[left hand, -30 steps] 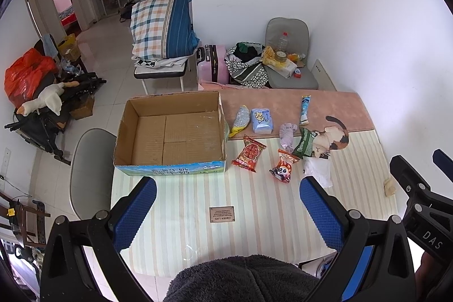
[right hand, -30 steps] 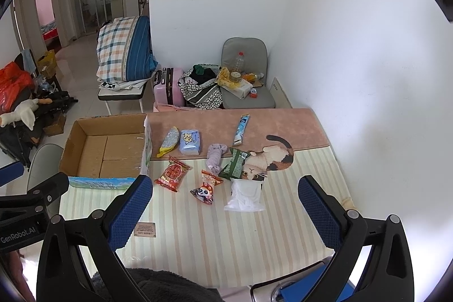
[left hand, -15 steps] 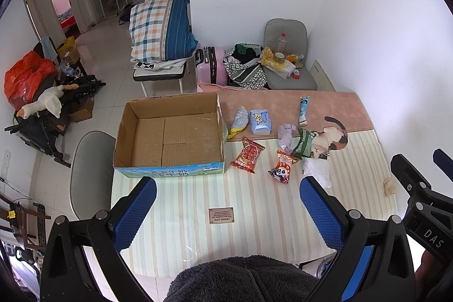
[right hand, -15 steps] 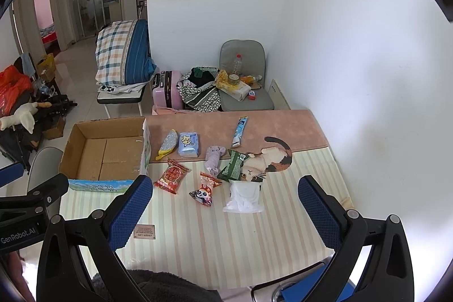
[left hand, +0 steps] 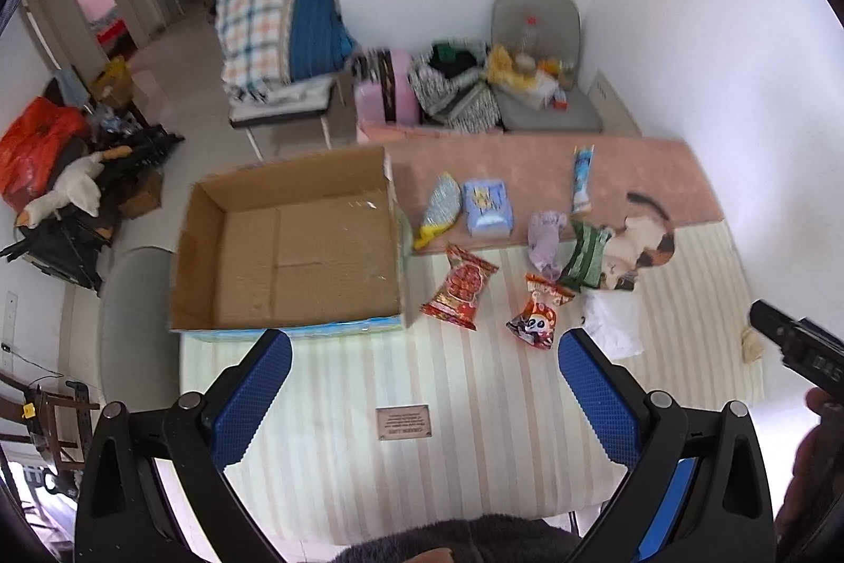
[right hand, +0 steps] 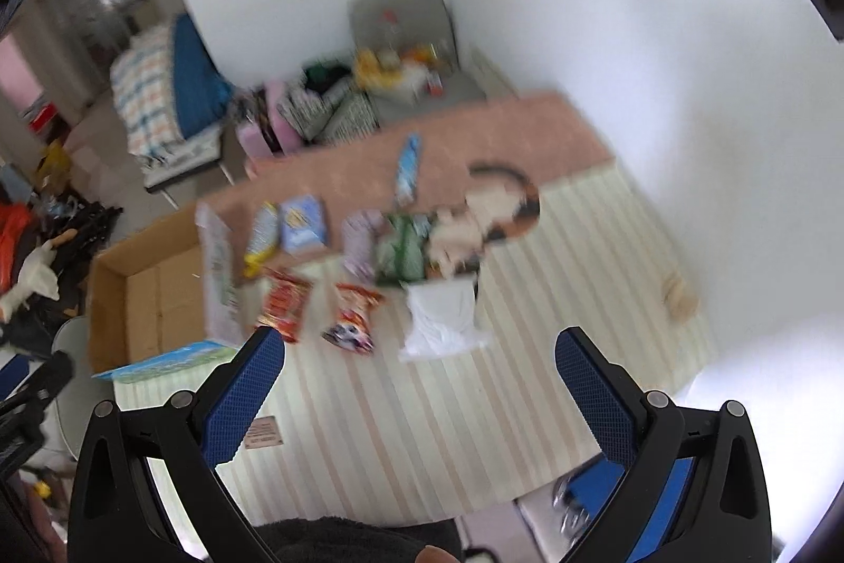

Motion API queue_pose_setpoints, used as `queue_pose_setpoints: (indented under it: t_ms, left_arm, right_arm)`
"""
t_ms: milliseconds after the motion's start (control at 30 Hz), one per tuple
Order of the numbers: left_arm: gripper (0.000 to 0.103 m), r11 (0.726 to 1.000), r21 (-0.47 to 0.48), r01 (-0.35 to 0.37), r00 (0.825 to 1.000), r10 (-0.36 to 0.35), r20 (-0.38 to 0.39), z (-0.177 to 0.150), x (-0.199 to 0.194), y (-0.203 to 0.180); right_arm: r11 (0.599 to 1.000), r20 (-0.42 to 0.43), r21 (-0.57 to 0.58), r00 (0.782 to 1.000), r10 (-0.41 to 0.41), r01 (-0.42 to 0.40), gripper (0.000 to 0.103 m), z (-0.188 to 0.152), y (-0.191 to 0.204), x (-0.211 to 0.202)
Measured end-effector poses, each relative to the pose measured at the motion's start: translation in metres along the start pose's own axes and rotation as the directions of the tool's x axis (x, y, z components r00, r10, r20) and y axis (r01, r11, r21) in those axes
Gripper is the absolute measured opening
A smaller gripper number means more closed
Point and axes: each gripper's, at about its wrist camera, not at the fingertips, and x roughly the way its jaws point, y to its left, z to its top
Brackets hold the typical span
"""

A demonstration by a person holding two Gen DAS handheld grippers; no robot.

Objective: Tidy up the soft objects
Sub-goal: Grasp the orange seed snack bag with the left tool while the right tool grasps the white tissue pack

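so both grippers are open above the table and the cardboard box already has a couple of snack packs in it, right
Not quite. The cardboard box is empty: the left wrist view shows only its bare bottom. The snack packs lie on the table beside it. Both the left gripper and right gripper are open above the table.

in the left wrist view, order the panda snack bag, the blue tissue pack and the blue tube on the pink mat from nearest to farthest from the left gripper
From the left gripper:
1. Panda snack bag, on the striped cloth just ahead of the right finger.
2. Blue tissue pack, farther back on the pink mat's near edge.
3. Blue tube, deepest on the mat, toward the right.
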Motion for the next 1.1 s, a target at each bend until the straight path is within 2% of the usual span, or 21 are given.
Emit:
queue_pose_setpoints:
  t_ms: [100, 233, 400, 500, 567, 633, 767, 900, 967, 1033, 1100]
  left_arm:
    - [0.103, 1.0, 0.018, 0.022, 0.996, -0.02, -0.087, 0.01, 0.052, -0.015]
    - [0.102, 0.997, 0.056, 0.049, 0.976, -0.036, -0.214, 0.019, 0.13, -0.049]
    - [0.1, 0.991, 0.101, 0.082, 0.931, -0.04, -0.364, 0.024, 0.215, -0.094]
    - [0.1, 0.989, 0.093, 0.113, 0.892, -0.059, -0.449, 0.024, 0.257, -0.11]
    - [0.1, 0.987, 0.103, 0.126, 0.867, -0.059, -0.495, 0.023, 0.278, -0.121]
    - [0.1, 0.984, 0.114, 0.135, 0.848, -0.055, -0.527, 0.021, 0.294, -0.13]
    - [0.1, 0.974, 0.147, 0.174, 0.812, -0.057, -0.58, 0.011, 0.321, -0.152]
    - [0.1, 0.967, 0.187, 0.171, 0.783, -0.018, -0.621, -0.003, 0.343, -0.164]
    - [0.093, 0.967, 0.194, 0.166, 0.774, -0.006, -0.633, -0.01, 0.35, -0.165]
    - [0.08, 0.969, 0.185, 0.164, 0.767, -0.007, -0.642, -0.014, 0.353, -0.164]
    - [0.072, 0.971, 0.172, 0.164, 0.763, -0.015, -0.646, -0.018, 0.355, -0.163]
  right_arm:
    - [1.0, -0.134, 0.007, 0.991, -0.025, 0.027, 0.103, 0.015, -0.019, 0.084]
    - [0.999, -0.281, -0.029, 0.959, -0.043, 0.037, 0.103, 0.025, -0.028, 0.196]
    - [0.996, -0.402, -0.088, 0.913, -0.067, 0.034, 0.103, 0.025, -0.021, 0.295]
    - [0.995, -0.467, -0.103, 0.882, -0.057, 0.01, 0.103, 0.019, -0.014, 0.337]
    - [0.994, -0.493, -0.113, 0.869, -0.051, -0.006, 0.103, 0.015, -0.013, 0.354]
    - [0.991, -0.503, -0.127, 0.859, -0.091, 0.031, 0.097, 0.011, -0.019, 0.362]
    - [0.999, -0.531, -0.038, 0.847, -0.019, -0.001, 0.096, 0.003, -0.049, 0.367]
    - [1.0, -0.536, -0.028, 0.844, -0.002, -0.015, 0.096, -0.007, -0.062, 0.375]
    - [1.0, -0.536, -0.021, 0.844, 0.008, -0.023, 0.096, -0.01, -0.064, 0.378]
    - [1.0, -0.535, -0.017, 0.845, 0.012, -0.025, 0.096, -0.014, -0.066, 0.381]
    - [1.0, -0.538, -0.018, 0.843, 0.012, -0.026, 0.096, -0.015, -0.066, 0.384]
